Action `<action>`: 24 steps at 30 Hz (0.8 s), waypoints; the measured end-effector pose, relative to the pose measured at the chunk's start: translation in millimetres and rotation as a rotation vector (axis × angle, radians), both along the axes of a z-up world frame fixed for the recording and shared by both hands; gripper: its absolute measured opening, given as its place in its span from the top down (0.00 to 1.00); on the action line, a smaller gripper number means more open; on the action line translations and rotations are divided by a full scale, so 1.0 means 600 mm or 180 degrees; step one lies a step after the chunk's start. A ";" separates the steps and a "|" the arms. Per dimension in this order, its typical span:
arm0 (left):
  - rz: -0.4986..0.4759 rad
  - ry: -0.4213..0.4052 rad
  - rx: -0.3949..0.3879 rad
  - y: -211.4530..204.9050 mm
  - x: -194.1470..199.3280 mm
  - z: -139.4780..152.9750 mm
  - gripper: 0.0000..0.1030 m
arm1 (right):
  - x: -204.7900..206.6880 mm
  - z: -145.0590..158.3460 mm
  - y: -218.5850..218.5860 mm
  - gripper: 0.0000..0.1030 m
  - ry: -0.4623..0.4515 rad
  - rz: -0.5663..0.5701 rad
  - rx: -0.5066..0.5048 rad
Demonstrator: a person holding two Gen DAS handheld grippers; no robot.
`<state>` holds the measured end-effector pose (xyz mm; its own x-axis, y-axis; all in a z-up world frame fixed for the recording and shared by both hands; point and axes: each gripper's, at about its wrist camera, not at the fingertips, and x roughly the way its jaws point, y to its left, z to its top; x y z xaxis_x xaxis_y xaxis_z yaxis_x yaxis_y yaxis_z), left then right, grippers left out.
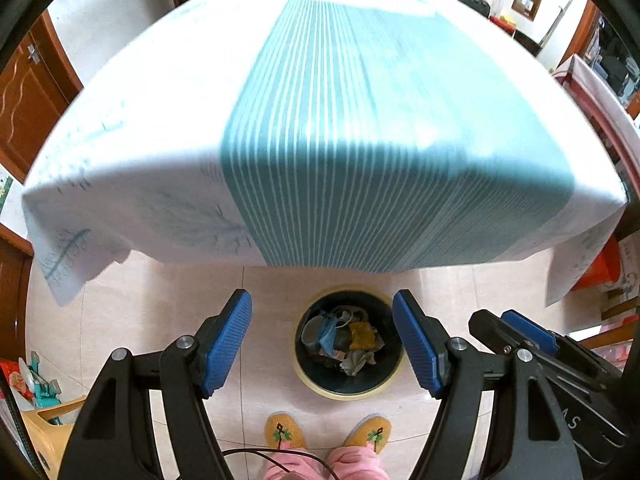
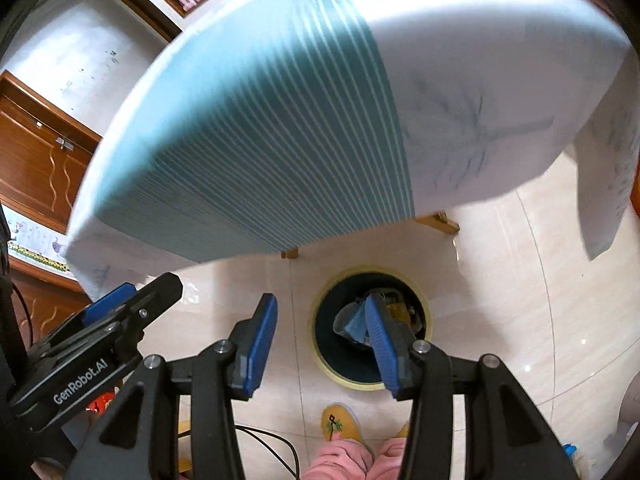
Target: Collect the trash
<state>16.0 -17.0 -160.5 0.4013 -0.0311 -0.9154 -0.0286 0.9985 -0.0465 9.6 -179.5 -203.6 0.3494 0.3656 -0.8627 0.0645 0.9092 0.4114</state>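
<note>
Trash [image 1: 344,340] seen inside bin [image 1: 308,380] on floor, below tabletop [image 1: 200,100] edge. Judged light, soft, crumpled; best pinched at loose fold. Left claw [image 1: 322,342] and right claw [image 2: 322,348] both released, nothing held.

Hand-held grippers: two, left [image 1: 322,342], right [image 2: 320,344]. Bin [image 1: 320,388]: one. Slippers: two [image 1: 285,432].
</note>
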 end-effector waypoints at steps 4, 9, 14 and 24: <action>-0.0018 0.0043 -0.0044 -0.002 0.001 0.049 0.31 | 0.003 0.061 0.000 0.55 -0.0115 0.0025 -0.0048; -0.0025 0.0014 -0.0062 -0.005 -0.003 0.119 0.31 | 0.012 0.138 -0.004 0.55 -0.0237 0.0060 -0.0100; -0.0026 -0.0091 -0.0035 -0.003 -0.002 0.179 0.31 | 0.021 0.194 -0.011 0.55 -0.0323 0.0090 -0.0145; 0.0007 -0.0379 0.0008 -0.006 -0.014 0.281 0.31 | 0.011 0.297 -0.010 0.55 -0.0397 0.0099 -0.0205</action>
<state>7.8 -20.4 7.9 0.5073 -0.0278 -0.8613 -0.0253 0.9986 -0.0471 16.1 -185.7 -25.5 0.4447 0.3232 -0.8353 -0.0122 0.9347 0.3552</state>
